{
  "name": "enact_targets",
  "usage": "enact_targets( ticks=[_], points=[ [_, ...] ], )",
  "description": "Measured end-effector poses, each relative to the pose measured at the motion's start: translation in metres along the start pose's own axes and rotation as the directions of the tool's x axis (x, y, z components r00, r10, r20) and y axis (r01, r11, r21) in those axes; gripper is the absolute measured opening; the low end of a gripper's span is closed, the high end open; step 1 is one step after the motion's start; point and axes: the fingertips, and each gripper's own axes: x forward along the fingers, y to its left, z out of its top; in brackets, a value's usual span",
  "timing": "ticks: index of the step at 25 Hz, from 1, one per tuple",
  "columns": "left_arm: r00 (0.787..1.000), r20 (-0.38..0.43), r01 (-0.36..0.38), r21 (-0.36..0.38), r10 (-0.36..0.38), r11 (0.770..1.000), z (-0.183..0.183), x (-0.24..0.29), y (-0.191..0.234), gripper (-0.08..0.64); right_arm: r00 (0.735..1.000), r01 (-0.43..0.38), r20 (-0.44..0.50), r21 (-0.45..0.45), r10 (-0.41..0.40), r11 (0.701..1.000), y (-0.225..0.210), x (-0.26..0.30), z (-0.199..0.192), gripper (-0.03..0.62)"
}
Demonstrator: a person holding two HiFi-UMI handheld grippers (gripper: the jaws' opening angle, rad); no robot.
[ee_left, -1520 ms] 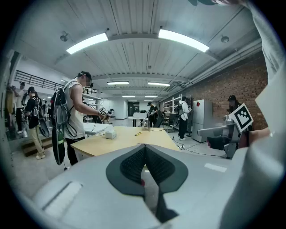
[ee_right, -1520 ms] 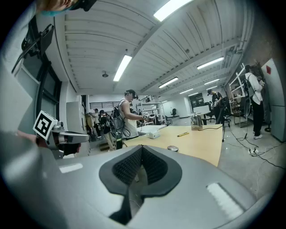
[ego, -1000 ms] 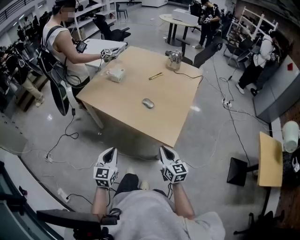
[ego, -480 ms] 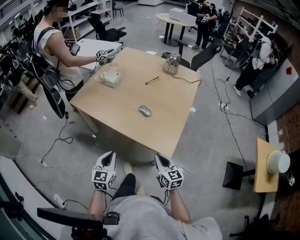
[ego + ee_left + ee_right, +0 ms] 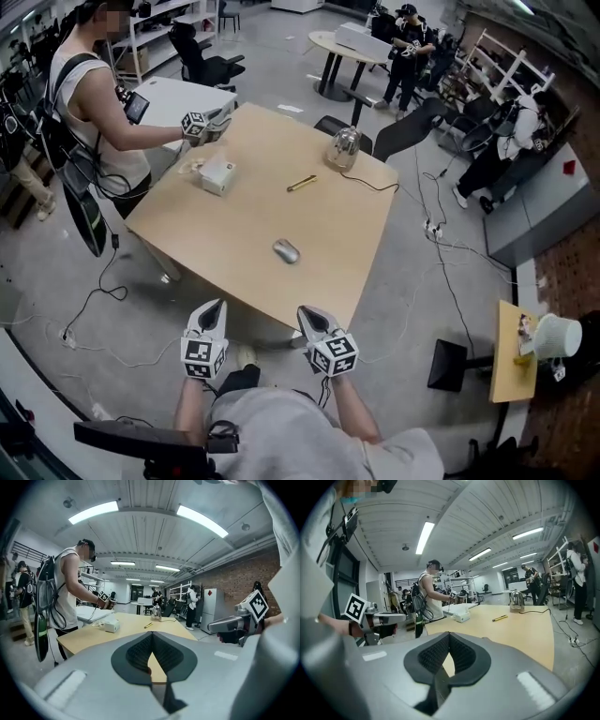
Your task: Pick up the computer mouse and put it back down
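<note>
A grey computer mouse (image 5: 286, 250) lies on the light wooden table (image 5: 234, 225), a little in from its near edge. My left gripper (image 5: 217, 307) and right gripper (image 5: 308, 315) hang side by side just short of that edge, both pointing at the table. Each is shut with nothing between its jaws. The right gripper is the closer one to the mouse. In the left gripper view the closed jaw tips (image 5: 152, 637) cover the tabletop (image 5: 126, 623) ahead. The right gripper view shows the same, with its tips (image 5: 449, 635) over the table (image 5: 511, 625). Neither gripper view shows the mouse.
Another person (image 5: 89, 103) stands at the table's far left corner holding a gripper (image 5: 199, 126) over it. A white box (image 5: 217, 173), a yellow pen (image 5: 301, 184) and a metal kettle (image 5: 344, 146) with its cable sit on the far half. Cables trail over the floor (image 5: 441, 244).
The table and mouse have come nearer in the head view. Both grippers have moved forward to the table's near edge, still shut and side by side.
</note>
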Motion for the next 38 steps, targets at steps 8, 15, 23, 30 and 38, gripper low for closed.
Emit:
enact_targets(
  ticks=[8, 15, 23, 30, 38],
  points=[
    [1.0, 0.002, -0.003, -0.04, 0.003, 0.999, 0.0, 0.04, 0.06, 0.018, 0.999, 0.019, -0.028, 0.024, -0.018, 1.0, -0.016, 0.067, 0.026, 0.006],
    [0.999, 0.029, -0.022, -0.071, 0.024, 0.997, 0.004, 0.067, 0.099, 0.018, 0.998, 0.055, -0.044, 0.023, -0.054, 0.998, -0.034, 0.102, 0.033, 0.006],
    [1.0, 0.018, 0.006, -0.055, -0.005, 0.998, 0.006, 0.073, 0.102, 0.018, 0.996, 0.07, -0.058, 0.026, -0.068, 0.997, -0.041, 0.118, 0.033, 0.006],
    [1.0, 0.028, -0.003, -0.009, 0.003, 1.0, 0.017, 0.089, 0.103, 0.018, 0.997, 0.067, -0.042, 0.024, -0.066, 0.998, -0.055, 0.131, 0.039, 0.006],
    [1.0, 0.018, 0.0, 0.012, 0.0, 1.0, 0.027, 0.117, 0.104, 0.018, 0.992, 0.083, -0.092, -0.049, -0.087, 0.995, -0.09, 0.153, 0.032, 0.006]
  ],
)
